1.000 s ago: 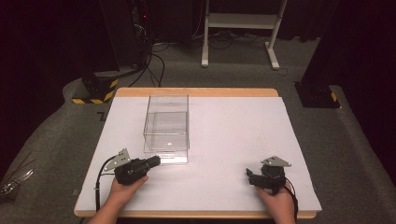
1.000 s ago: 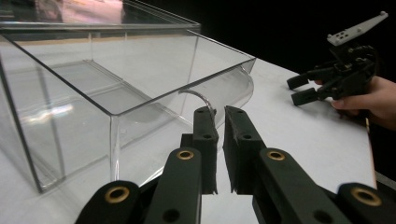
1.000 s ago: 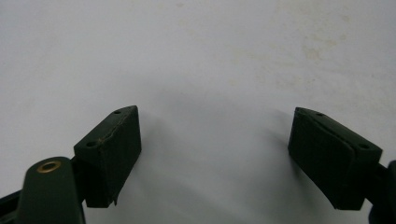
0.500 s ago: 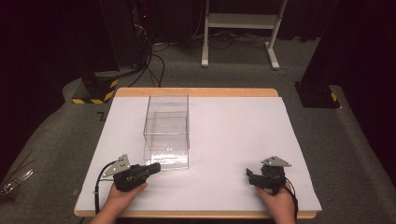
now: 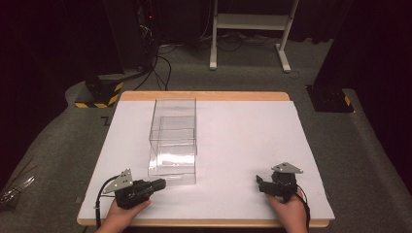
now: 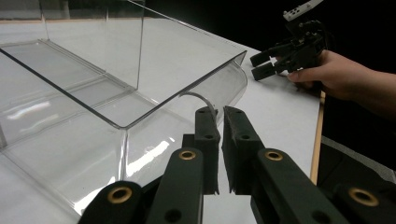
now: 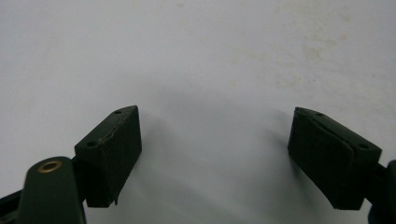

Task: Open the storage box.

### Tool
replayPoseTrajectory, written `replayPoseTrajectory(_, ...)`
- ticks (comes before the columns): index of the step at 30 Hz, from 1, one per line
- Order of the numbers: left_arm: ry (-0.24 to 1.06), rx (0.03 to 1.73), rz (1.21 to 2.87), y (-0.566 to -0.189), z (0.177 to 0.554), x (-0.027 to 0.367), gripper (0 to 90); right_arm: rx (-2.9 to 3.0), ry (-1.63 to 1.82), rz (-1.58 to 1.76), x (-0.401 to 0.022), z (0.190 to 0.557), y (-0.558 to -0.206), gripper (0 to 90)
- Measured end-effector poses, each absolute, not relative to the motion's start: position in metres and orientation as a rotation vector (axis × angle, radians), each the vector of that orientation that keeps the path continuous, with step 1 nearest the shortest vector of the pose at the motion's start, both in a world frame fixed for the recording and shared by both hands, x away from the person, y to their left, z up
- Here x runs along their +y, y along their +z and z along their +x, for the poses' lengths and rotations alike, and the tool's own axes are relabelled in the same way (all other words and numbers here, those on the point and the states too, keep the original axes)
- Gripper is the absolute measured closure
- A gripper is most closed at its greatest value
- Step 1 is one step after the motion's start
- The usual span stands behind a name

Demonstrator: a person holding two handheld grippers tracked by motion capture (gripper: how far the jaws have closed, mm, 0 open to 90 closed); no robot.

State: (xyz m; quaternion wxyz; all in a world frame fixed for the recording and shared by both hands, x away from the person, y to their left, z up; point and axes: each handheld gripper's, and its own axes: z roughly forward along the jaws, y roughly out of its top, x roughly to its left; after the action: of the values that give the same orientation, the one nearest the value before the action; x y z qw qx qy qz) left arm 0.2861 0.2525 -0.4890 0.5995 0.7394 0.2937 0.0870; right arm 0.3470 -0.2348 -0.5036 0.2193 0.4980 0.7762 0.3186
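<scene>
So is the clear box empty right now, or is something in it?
Empty. The clear box is see-through on all sides, and in the high view and left gripper view its floor shows bare; only reflections lie on it.

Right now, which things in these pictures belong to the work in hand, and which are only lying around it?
Part of the work:
- clear plastic box
- left gripper, jaws nearly shut, beside the box
- right gripper, jaws open

Just lying about:
- white stand
- striped floor base
- floor cables
</scene>
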Motion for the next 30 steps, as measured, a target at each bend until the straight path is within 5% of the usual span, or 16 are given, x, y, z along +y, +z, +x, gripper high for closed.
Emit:
replayPoseTrajectory(20,0.201,0.667,1.711,-0.49,0.273,0.259,83.8,2.148,0.882,1.378,-0.235,0.347,-0.504,17.6)
replayPoseTrajectory(30,0.24,0.682,1.674,-0.483,0.269,0.267,76.0,2.148,0.883,1.376,-0.235,0.347,-0.504,17.6)
